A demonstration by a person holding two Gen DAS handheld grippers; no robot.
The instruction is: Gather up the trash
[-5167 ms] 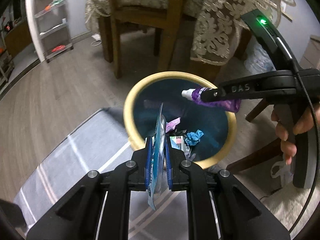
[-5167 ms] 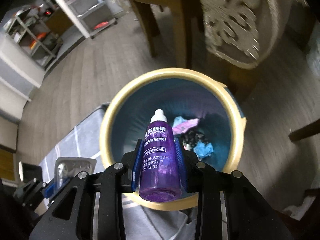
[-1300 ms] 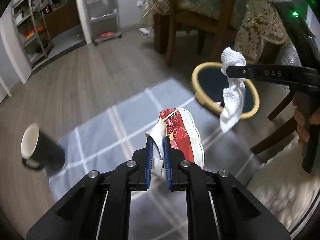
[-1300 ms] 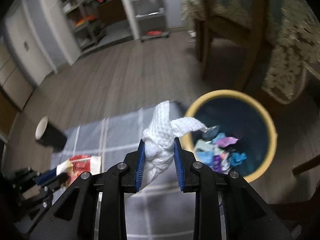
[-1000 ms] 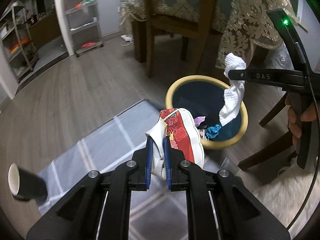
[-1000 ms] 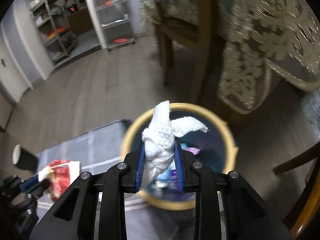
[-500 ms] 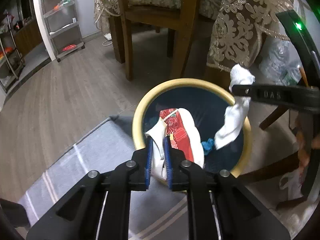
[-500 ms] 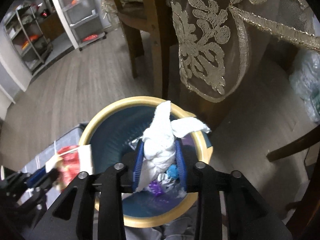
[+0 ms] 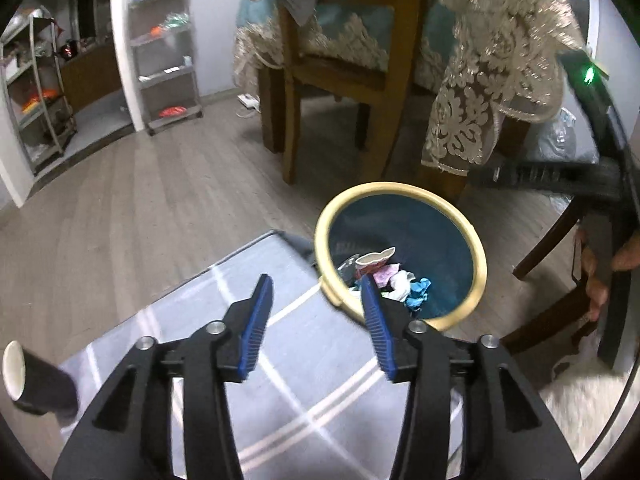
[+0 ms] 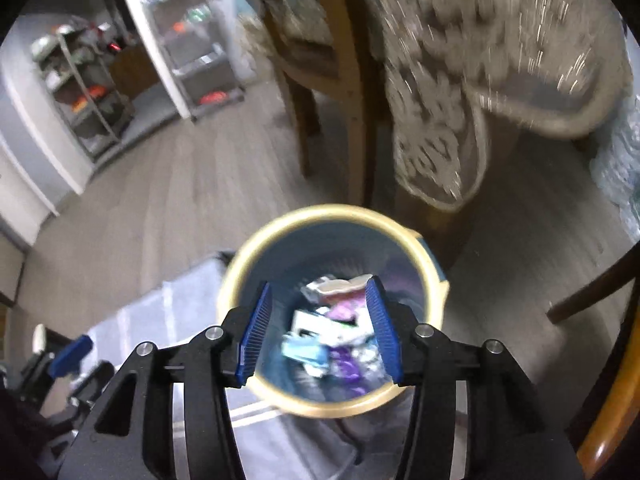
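Observation:
A round trash bin with a cream rim and dark blue inside stands on the floor by a grey rug. It holds several pieces of trash, among them a red and white wrapper and a white tissue. My left gripper is open and empty, above the rug just left of the bin. My right gripper is open and empty, right above the bin; the trash shows blurred between its fingers. A black paper cup lies on the rug at the far left.
The grey checked rug lies in front of the bin. A wooden chair and a table with a lace cloth stand right behind it. Another chair's legs are to the right. Metal shelves stand at the back wall.
Both grippers opened. The red and white wrapper and the white tissue dropped into the bin. My left gripper has pulled back to the left, off the bin and over the rug.

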